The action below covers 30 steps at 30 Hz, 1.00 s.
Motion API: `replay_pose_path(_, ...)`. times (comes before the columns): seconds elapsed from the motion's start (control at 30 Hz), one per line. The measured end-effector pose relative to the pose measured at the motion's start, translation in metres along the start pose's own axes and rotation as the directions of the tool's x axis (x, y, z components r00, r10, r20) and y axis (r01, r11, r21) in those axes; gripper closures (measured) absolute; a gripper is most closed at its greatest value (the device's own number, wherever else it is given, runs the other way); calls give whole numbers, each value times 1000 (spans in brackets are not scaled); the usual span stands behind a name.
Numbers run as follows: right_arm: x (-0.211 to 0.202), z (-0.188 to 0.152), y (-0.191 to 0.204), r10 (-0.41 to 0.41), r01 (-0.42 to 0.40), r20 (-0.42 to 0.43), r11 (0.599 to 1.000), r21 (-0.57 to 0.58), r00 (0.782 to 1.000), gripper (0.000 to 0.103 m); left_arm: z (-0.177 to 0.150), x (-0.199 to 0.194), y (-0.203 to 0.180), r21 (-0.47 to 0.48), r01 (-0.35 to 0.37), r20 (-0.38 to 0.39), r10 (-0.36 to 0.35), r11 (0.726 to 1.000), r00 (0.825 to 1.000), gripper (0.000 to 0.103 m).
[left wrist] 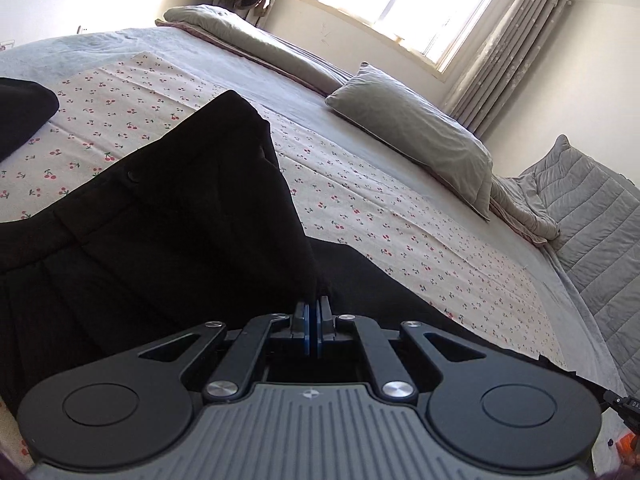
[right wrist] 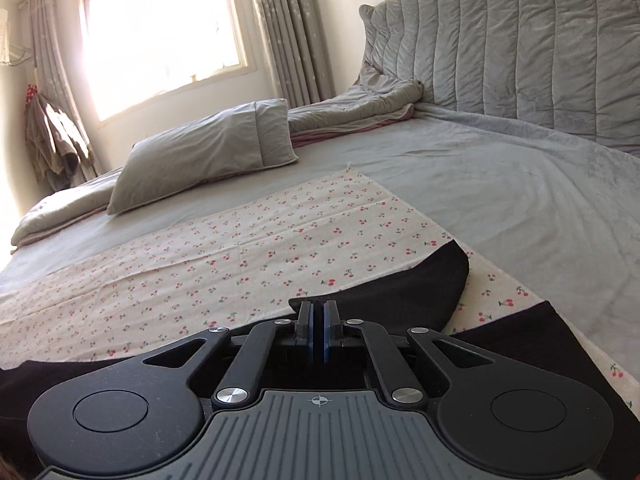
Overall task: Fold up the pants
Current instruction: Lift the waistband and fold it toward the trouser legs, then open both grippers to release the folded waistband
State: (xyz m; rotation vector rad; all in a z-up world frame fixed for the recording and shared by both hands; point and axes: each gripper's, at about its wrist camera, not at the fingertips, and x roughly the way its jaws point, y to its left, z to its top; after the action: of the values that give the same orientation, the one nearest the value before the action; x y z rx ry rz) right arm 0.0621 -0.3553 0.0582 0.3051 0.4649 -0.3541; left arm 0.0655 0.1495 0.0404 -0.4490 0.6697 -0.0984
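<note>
**Both grippers pinched on the black pants, mid-fold**

My left gripper (left wrist: 314, 306) is clamped on a raised peak of the pants (left wrist: 168, 216), just ahead of its tips; my right gripper (right wrist: 319, 310) pinches a black edge low over the cherry-print cloth (right wrist: 240, 256). To fold cleanly I'd carry both ends at matching height, keeping the fabric taut so edges meet square. Left view alone shows the waistband button (left wrist: 131, 176) and lifted cloth; right view alone shows the flat hem off to its right and the headboard (right wrist: 520, 48) beyond
</note>
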Motion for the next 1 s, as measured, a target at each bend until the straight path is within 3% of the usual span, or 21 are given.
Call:
replay_pose_path(0.43, -53, -74, -32, 38, -38, -54, 999, 6, 998, 100, -40, -28, 17, 54, -90, -39, 92, 994, 995, 100)
replay_pose_path(0.63, -41, -111, -45, 38, -38, -141, 999, 5, 989, 99, -53, -13, 15, 118, -167, -117, 180, 979, 977, 100)
replay_pose_path(0.7, -37, -120, -48, 44, -45, -130, 999, -11, 991, 99, -55, -12, 12, 138, -172, -104, 187, 975, 977, 97)
replay_pose_path(0.73, -40, -121, -48, 49, -52, -116, 998, -22, 992, 98, -55, -14, 8, 147, -185, -89, 199, 972, 976, 90)
replay_pose_path(0.87, -49, -114, -47, 52, -60, -100, 995, -77, 994, 78, -61, -26, -9, 175, -191, -29, 199, 966, 980, 43)
replay_pose_path(0.93, -50, -110, -45, 48, -58, -91, 992, -109, 995, 63, -68, -33, -22, 210, -177, 6, 180, 961, 984, 33)
replay_pose_path(1.0, -49, -105, -43, 60, -71, -85, 989, -132, 995, 60, -78, -41, -34, 256, -148, 29, 145, 955, 989, 27)
